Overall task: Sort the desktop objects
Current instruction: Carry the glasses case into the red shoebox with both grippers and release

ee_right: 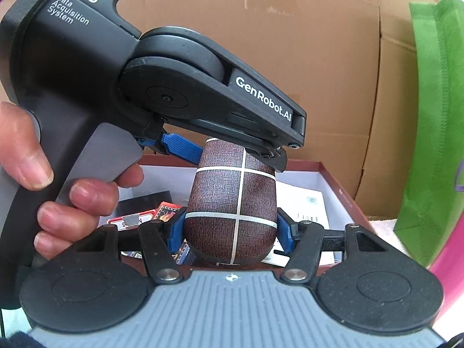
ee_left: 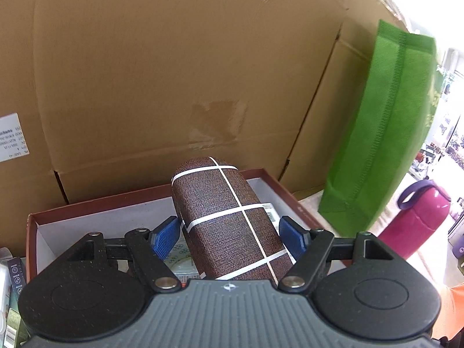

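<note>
A brown woven roll (ee_left: pixel 226 217) bound with white straps sits between both grippers above a red box (ee_left: pixel 32 226) with a white inside. In the left wrist view my left gripper (ee_left: pixel 229 236) has its blue pads (ee_left: pixel 165 236) on both sides of the roll; a small gap shows on the right side. In the right wrist view my right gripper (ee_right: pixel 230 233) is shut on the near end of the roll (ee_right: pixel 229 217). The left gripper (ee_right: pixel 229 156) reaches the roll's far end from above, held by a hand (ee_right: pixel 72 200). The box (ee_right: pixel 342 185) holds small packets (ee_right: pixel 139 217).
A large cardboard box (ee_left: pixel 174 72) stands right behind the red box. A green fabric bag (ee_left: pixel 385 133) stands to the right, with a magenta bottle (ee_left: pixel 414 217) with a purple handle beside it. Small packages (ee_left: pixel 14 290) lie at the left edge.
</note>
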Demonstrator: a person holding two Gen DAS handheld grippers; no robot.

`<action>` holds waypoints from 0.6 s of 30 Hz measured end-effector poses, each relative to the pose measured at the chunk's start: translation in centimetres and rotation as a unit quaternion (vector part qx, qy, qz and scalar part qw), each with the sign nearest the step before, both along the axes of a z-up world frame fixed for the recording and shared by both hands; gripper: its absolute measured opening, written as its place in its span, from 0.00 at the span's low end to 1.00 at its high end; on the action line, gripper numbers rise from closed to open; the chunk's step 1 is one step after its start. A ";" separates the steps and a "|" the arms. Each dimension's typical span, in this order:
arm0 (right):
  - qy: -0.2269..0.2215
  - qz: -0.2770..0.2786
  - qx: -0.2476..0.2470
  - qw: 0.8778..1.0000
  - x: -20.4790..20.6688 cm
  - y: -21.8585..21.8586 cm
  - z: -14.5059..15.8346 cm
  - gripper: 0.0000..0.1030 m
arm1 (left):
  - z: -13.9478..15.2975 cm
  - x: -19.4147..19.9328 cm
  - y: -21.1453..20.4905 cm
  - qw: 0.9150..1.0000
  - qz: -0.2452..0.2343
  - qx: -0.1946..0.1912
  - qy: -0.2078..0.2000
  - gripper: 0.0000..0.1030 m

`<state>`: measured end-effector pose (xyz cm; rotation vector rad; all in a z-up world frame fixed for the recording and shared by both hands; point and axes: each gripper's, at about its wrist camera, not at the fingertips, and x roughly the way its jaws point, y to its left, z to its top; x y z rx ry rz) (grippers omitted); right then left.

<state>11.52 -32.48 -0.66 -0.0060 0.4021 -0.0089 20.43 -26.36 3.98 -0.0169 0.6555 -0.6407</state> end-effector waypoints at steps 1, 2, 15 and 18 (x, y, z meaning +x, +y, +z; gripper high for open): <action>0.003 0.001 0.002 1.000 0.3 0.0 -0.2 0.59 | -0.3 0.2 0.0 1.000 0.001 0.001 0.003 0.75; 0.005 0.002 0.004 1.000 0.7 0.0 -0.4 0.59 | -0.5 0.5 0.1 1.000 0.001 0.003 0.006 0.75; 0.009 -0.010 -0.005 1.000 2.2 0.6 -1.6 0.82 | -1.0 -0.4 1.8 0.999 -0.026 -0.019 -0.017 0.90; 0.004 -0.013 -0.010 1.000 1.9 0.9 -1.6 0.86 | -0.8 -1.5 2.0 0.999 -0.030 -0.016 -0.035 0.94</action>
